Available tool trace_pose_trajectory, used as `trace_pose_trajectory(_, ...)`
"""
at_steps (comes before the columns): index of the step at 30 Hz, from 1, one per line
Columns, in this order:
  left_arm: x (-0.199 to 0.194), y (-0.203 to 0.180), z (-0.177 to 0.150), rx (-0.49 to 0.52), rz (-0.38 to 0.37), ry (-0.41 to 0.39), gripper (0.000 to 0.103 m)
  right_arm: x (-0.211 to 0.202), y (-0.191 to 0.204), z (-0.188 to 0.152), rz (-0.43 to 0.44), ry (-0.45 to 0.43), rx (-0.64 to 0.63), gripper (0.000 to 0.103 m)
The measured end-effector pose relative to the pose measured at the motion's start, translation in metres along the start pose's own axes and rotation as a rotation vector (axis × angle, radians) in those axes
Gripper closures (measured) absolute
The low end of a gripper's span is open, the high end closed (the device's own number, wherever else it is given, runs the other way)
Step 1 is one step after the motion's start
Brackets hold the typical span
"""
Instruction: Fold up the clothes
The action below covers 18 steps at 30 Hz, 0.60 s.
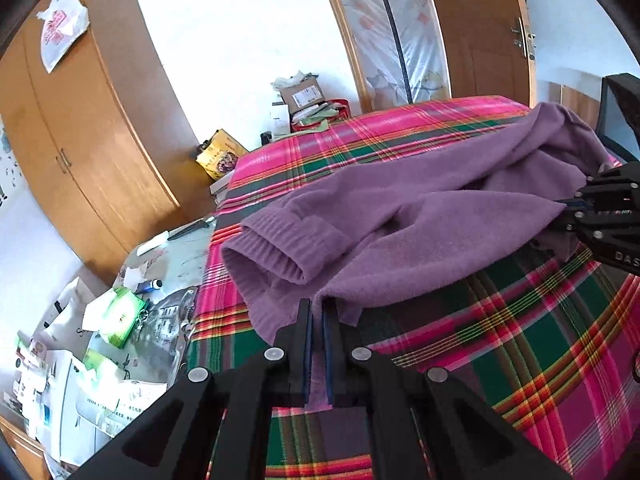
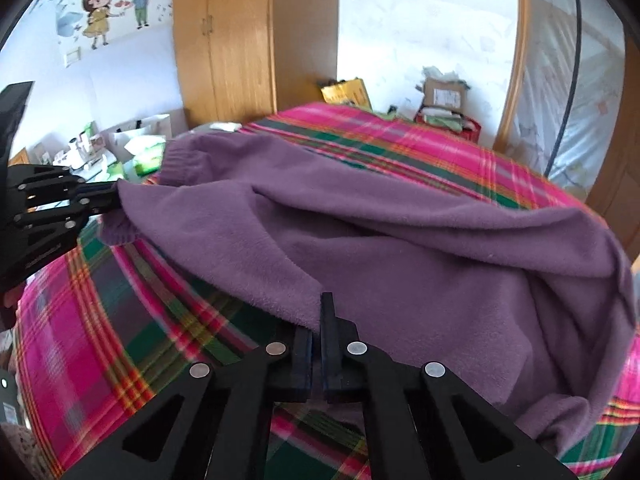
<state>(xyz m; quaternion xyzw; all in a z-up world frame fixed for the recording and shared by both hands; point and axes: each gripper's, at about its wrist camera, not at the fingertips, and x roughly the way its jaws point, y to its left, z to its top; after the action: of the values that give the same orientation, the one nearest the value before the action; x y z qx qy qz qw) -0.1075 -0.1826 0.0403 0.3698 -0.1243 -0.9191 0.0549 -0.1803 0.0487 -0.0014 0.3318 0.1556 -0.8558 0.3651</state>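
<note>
A purple fleece sweater [image 1: 420, 216] lies rumpled on a bed with a pink, green and red plaid cover [image 1: 520, 340]. My left gripper [image 1: 318, 308] is shut on the sweater's near edge, beside a ribbed cuff [image 1: 276, 248]. My right gripper [image 2: 320, 320] is shut on another part of the same edge; it also shows at the right of the left wrist view [image 1: 568, 206]. The sweater [image 2: 400, 248] hangs stretched between the two grippers, lifted a little off the cover [image 2: 100, 300]. The left gripper shows at the left of the right wrist view [image 2: 116, 196].
A wooden wardrobe [image 1: 92, 128] stands left of the bed. A cluttered low table [image 1: 120, 320] with boxes, bags and a knife is beside the bed's left edge. Boxes [image 1: 308, 96] pile against the far wall. A wooden door [image 1: 480, 28] is behind the bed.
</note>
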Motion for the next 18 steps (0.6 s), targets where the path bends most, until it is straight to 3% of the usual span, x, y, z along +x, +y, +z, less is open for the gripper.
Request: trace_pose_trajectory(18, -0.034, 0.015, -0.043, -0.025, 0.011, 0.006, 0.1, -0.043, 0.059, -0.031, -0.023, 0.031, -0.131, 0.1)
